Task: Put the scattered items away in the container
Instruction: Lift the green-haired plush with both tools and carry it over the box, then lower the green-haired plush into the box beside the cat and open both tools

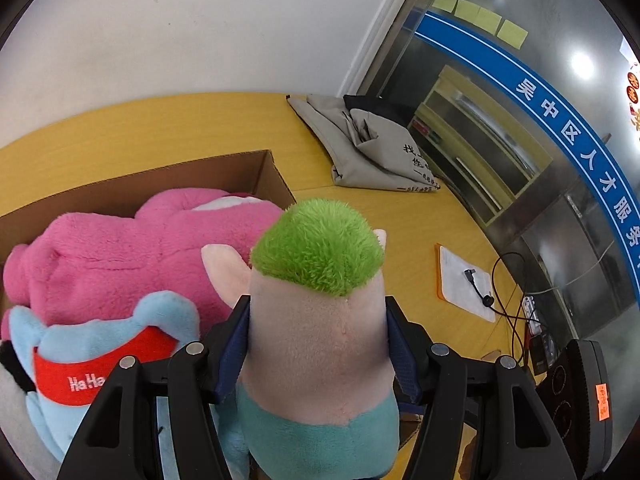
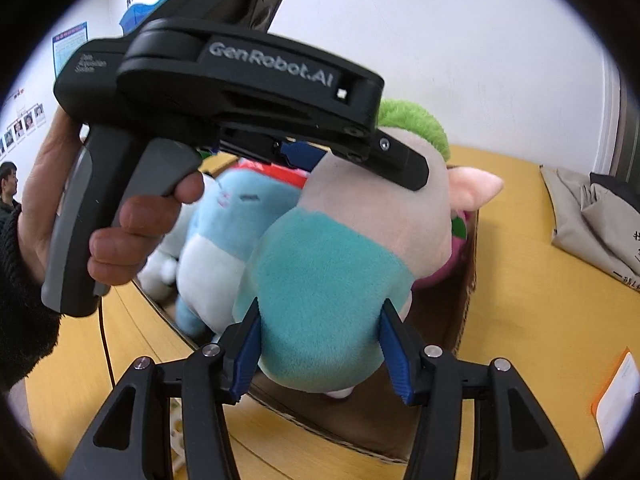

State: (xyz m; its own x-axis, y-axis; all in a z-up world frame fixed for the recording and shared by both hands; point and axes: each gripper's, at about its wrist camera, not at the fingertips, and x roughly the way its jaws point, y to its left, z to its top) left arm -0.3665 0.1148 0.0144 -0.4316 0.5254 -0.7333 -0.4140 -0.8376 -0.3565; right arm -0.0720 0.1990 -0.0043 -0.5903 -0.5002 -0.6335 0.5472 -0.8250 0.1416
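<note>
A plush pig [image 1: 316, 320] with green hair and a teal body is held over the cardboard box [image 1: 256, 168]. My left gripper [image 1: 318, 320] is shut on its pale head. My right gripper [image 2: 320, 332] is shut on its teal lower body [image 2: 320, 300]. In the right wrist view the left gripper [image 2: 240, 92] shows from the side, clamped on the pig's head above the box [image 2: 468, 280]. A pink plush [image 1: 132, 248] and a light blue plush [image 1: 92, 356] with a red band lie in the box.
A grey cloth bag [image 1: 368, 148] lies at the table's far right. A white pad with an orange edge [image 1: 466, 284] and a black cable [image 1: 504, 304] lie on the yellow table [image 1: 400, 220] by a glass wall. A black device [image 1: 576, 400] stands at right.
</note>
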